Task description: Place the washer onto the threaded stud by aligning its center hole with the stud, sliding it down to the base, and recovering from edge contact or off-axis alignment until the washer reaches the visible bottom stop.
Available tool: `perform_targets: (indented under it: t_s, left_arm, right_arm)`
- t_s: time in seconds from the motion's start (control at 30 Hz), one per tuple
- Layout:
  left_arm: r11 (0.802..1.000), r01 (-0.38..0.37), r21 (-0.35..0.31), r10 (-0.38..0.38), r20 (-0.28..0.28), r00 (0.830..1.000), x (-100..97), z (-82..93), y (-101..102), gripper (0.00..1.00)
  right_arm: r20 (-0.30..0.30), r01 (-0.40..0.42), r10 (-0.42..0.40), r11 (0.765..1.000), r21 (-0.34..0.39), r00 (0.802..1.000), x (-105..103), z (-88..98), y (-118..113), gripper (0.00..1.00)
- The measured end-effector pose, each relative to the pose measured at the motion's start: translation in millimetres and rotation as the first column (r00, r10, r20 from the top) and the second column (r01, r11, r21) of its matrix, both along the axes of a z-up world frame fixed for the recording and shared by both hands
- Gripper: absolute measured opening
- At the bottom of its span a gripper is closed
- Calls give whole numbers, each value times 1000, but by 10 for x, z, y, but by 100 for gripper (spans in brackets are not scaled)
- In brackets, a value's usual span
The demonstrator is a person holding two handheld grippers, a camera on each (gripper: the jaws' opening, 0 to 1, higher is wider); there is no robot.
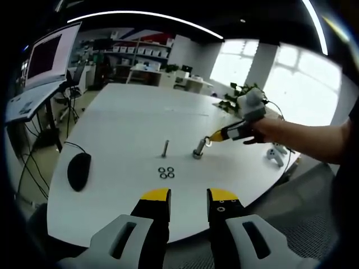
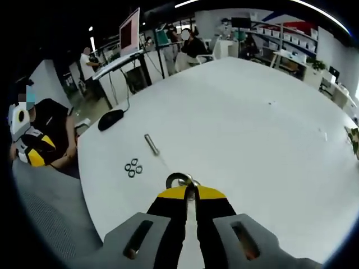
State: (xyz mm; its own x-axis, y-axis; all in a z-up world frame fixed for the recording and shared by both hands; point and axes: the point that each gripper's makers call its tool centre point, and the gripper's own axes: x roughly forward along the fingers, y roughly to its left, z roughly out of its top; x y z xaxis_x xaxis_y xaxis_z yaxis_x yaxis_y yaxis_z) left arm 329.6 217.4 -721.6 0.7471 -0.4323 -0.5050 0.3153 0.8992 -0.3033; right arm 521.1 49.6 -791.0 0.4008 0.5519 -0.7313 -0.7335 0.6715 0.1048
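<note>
Two metal studs stand on the white table (image 1: 129,123): a thin one (image 1: 165,148) and a thicker one (image 1: 199,149) with a wider base. My right gripper (image 1: 213,137) comes in from the right, held by a hand, shut on a washer (image 1: 208,142) that hangs tilted just beside the top of the thicker stud. In the right gripper view the washer (image 2: 179,180) sticks out past my shut right gripper (image 2: 189,193), and the stud below it is mostly hidden. My left gripper (image 1: 188,197) stands open over the near table edge with nothing in it.
Three loose washers (image 1: 166,172) lie in front of the studs. A black mouse (image 1: 78,171) sits at the left edge and a white controller (image 1: 275,156) at the right. A monitor (image 1: 47,56) stands off the table's left, with shelves and desks beyond.
</note>
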Motion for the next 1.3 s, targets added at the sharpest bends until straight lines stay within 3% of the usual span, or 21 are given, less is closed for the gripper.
perform_targets:
  t_s: [1.3]
  left_arm:
    - [1000,-1,-2,1,-4,1000,-6,-3,-2,23]
  right_arm:
    - [-15,-35,35,998,-47,999,118,-32,46,6]
